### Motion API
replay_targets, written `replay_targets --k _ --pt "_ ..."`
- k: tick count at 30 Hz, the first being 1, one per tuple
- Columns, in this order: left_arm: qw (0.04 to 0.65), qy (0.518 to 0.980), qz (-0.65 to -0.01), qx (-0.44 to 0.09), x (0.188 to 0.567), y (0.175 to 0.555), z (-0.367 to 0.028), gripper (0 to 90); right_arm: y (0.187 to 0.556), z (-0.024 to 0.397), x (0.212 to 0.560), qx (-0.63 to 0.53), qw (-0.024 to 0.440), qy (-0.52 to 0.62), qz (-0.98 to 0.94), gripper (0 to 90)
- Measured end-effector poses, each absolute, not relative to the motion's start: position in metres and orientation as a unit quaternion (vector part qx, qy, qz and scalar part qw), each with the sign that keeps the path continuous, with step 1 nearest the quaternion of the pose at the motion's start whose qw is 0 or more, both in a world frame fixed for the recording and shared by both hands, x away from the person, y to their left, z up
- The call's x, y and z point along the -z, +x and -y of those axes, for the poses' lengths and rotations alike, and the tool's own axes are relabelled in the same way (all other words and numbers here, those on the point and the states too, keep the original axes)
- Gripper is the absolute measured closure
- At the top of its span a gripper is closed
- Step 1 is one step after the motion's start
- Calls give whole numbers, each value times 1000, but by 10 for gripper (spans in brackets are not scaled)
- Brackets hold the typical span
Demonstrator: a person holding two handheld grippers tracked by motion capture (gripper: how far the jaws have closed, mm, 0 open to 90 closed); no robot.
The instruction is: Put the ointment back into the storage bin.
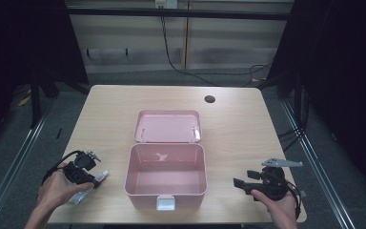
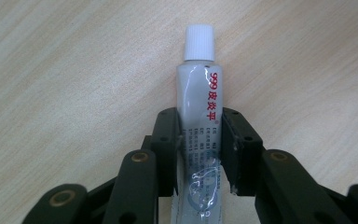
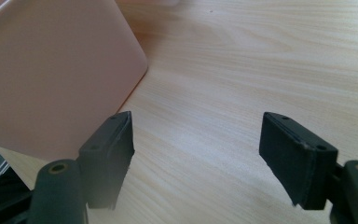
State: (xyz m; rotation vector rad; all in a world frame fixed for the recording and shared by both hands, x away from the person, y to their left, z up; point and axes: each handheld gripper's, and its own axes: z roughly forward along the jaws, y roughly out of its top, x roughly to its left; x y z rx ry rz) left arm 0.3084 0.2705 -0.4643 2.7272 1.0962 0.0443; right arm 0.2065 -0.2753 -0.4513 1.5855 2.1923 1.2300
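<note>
My left gripper is clamped on the ointment tube at the lower left of the high view, its long axis running along the jaws, white cap pointing away from me. The open pink box sits to its right, centre frame (so the left hand is nearer). My right gripper stands apart, empty, over pale wooden table; dark room beyond.
</note>
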Motion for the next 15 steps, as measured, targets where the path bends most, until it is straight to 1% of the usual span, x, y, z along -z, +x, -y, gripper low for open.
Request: replay_targets --k 5,9,15 --pt "79 926 -370 -18 463 311 -265 693 207 276 452 -412 84 533 -734 258" --pt "82 925 -370 -12 464 311 -266 696 206 276 452 -412 84 533 -734 258" --pt "99 916 -389 1 460 312 -271 710 207 276 452 -413 83 534 -733 258"
